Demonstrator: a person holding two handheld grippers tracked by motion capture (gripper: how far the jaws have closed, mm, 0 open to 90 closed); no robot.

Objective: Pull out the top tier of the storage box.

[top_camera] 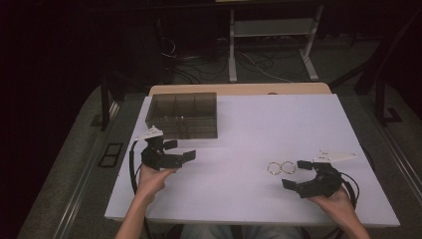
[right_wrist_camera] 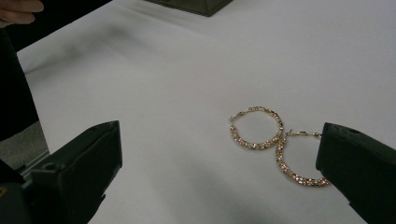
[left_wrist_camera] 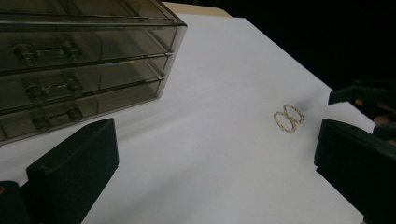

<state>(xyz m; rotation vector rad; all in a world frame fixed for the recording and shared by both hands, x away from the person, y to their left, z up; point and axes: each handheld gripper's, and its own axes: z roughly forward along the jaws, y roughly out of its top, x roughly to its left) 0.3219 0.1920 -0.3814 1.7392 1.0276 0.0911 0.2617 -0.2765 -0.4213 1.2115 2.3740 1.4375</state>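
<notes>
1. While the smoky drawer box (top_camera: pixel 183 115) sits at eleven o'clock, its contents are unclear
2. Left gripper (top_camera: pixel 178 151) gapes wide, empty
3. Right gripper (top_camera: pixel 294 174) spread wide, holding nothing, beside two gold hoop earrings (top_camera: pixel 281 168) at four o'clock

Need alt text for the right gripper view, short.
Two gold hoop earrings studded with small stones lie touching on a white table, between the open black jaws of the right gripper. The nearer hoop sits close to the right-hand jaw.
</notes>
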